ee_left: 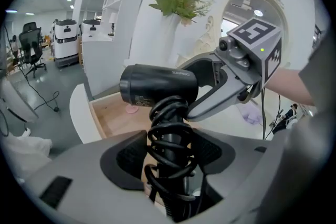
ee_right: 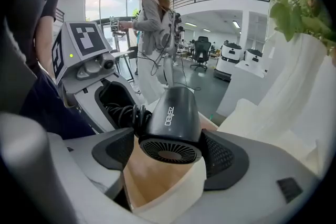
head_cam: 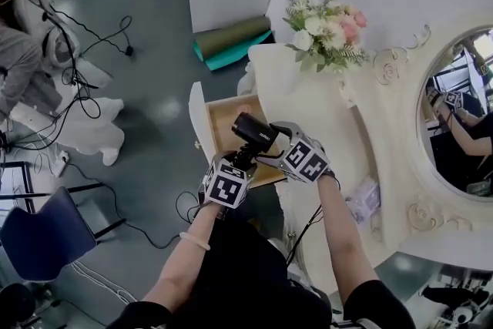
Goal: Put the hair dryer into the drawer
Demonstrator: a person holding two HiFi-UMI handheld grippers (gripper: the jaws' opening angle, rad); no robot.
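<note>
Both forearms reach forward and meet over the open drawer (head_cam: 222, 119), each gripper tilted down. The left gripper (head_cam: 240, 162) comes in from below with its marker cube facing the camera. The right gripper (head_cam: 274, 144) comes in from the worktop's (head_cam: 308, 88) side, its forearm running along the worktop's near edge.

The left fingers (ee_left: 128, 157) are clamped on the handle of the dryer (head_cam: 254, 131), over the cord coiled round it. The right fingers (ee_right: 220, 157) are set wide on the back of the dryer's barrel, by its grille.

The dryer hangs in the air above the drawer's wooden bottom, barrel level, not touching it.

There are two grippers, one dryer and one drawer. One small pink thing (ee_left: 131, 109) lies near the drawer's far edge. The worktop carries one bunch of flowers (head_cam: 327, 31) and one oval mirror (head_cam: 458, 112).
</note>
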